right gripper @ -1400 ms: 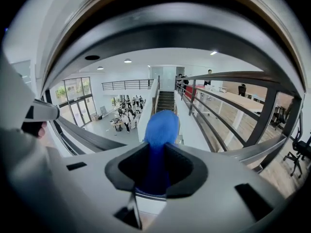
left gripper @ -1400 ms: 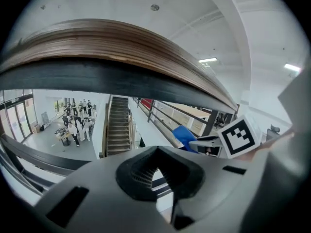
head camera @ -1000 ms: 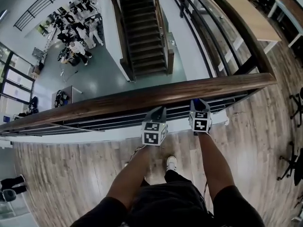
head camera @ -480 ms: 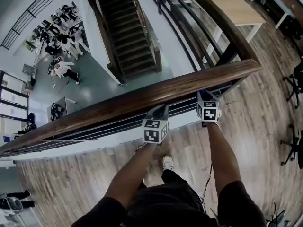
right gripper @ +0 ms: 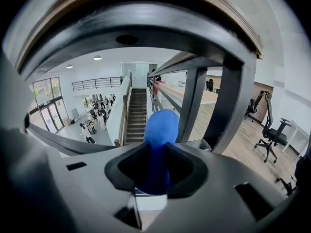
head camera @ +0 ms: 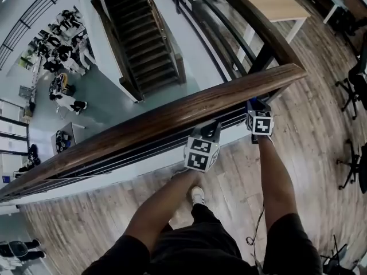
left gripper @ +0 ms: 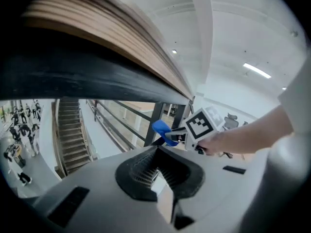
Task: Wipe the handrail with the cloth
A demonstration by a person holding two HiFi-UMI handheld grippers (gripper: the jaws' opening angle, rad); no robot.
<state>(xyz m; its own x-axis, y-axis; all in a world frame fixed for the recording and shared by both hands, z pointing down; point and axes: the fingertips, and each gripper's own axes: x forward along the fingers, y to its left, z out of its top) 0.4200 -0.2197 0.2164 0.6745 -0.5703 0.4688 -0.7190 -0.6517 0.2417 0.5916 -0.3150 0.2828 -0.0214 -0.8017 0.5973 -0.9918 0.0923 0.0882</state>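
The brown wooden handrail (head camera: 172, 116) runs diagonally from the lower left to its end at the upper right. My right gripper (head camera: 255, 106) sits just under the rail near that end, shut on a blue cloth (right gripper: 162, 127) that sticks out past its jaws below the rail's dark underside (right gripper: 146, 28). In the left gripper view, the cloth (left gripper: 162, 130) shows in front of the right gripper's marker cube (left gripper: 204, 124). My left gripper (head camera: 207, 133) is under the rail's near side, to the left of the right one. Its jaws (left gripper: 155, 164) are shut with nothing between them.
Black metal bars and posts (right gripper: 228, 106) stand under the rail. Beyond it is a drop to a lower floor with a staircase (head camera: 137, 39) and several people (head camera: 57, 62). A wooden table (head camera: 269, 2) and office chairs (head camera: 352, 85) stand on the wood floor at the right.
Both grippers have moved to the right along the rail toward its end. The right one still holds the blue cloth.
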